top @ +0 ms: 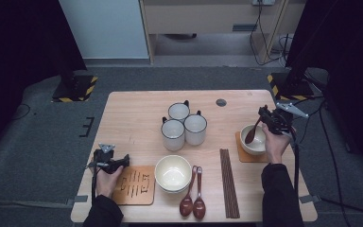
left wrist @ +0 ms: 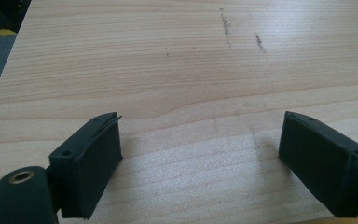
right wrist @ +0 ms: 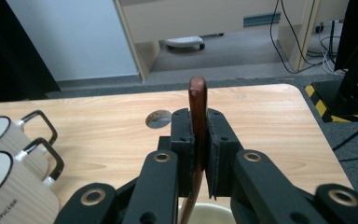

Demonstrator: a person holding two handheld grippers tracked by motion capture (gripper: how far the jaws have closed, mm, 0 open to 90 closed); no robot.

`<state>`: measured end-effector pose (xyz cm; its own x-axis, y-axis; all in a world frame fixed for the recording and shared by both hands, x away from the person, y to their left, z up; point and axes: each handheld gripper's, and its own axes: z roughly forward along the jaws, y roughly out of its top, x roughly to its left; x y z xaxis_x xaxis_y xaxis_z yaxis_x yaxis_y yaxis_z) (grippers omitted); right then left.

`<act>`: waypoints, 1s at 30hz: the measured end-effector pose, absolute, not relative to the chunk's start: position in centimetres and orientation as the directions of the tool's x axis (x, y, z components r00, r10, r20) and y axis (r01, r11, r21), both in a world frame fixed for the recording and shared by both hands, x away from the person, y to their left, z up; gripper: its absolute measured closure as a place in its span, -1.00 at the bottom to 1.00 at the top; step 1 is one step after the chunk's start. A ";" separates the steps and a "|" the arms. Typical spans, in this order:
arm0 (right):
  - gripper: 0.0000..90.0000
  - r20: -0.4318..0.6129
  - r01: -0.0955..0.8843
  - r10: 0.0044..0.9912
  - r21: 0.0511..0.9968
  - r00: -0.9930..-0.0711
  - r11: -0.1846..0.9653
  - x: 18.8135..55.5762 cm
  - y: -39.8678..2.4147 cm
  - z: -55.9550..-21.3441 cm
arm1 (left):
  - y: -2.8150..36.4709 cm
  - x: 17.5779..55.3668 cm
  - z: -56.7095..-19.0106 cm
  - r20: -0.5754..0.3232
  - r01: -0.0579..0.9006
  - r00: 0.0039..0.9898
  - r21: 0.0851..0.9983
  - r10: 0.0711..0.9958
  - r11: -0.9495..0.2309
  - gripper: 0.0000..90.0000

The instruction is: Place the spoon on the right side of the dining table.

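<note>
Right gripper (top: 263, 119) sits at the right of the high view, its jaws pinching the handle of a dark red-brown wooden spoon (top: 252, 135), whose bowl end dips into the cream bowl (top: 254, 141) on a square wooden coaster (top: 242, 155) close to the table's right edge. In the right gripper view the spoon's glossy, rounded handle (right wrist: 197, 109) rises between the matte black pads, with the bowl's pale rim (right wrist: 205, 209) at the bottom of the frame and a round grommet hole (right wrist: 158, 118) in the table beyond. Lower left of the high view, the left gripper (top: 118, 163) rests low near the table's left edge, jaws spread wide with nothing between them; its own view looks over bare, pale wood grain (left wrist: 177, 70) with the table's edge running down the left side. Just right of that gripper lies a slotted wooden trivet (top: 135, 185), touching or nearly touching a second cream bowl (top: 172, 173) at the near edge. Two more glossy dark spoons (top: 193, 198) lie side by side to its right, then a bundle of dark chopsticks (top: 229, 182), straight and slim. Three speckled, dark-rimmed mugs (top: 183, 126) cluster at centre. Open table (top: 127, 118) stretches across the upper left, and a bare strip runs between mugs and the right bowl.
</note>
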<state>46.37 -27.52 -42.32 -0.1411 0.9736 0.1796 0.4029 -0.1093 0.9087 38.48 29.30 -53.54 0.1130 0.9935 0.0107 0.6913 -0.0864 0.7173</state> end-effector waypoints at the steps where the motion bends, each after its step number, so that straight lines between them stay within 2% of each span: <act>1: 0.84 0.178 0.408 0.974 0.907 -0.138 -0.107 46.4 -27.5 -42.3 | 29.3 38.5 -53.5 0.011 0.692 0.114 0.717 0.993 -0.088 -0.73; 13: 0.69 0.101 0.451 0.986 0.892 -0.131 -0.032 46.0 -27.7 -42.4 | 29.3 38.5 -53.5 0.011 0.692 0.113 0.716 0.994 -0.087 -0.75; 30: 0.39 0.110 0.498 0.988 0.866 -0.106 -0.043 45.4 -29.4 -44.2 | 29.3 38.5 -53.6 0.007 0.696 0.102 0.714 0.995 -0.076 -0.80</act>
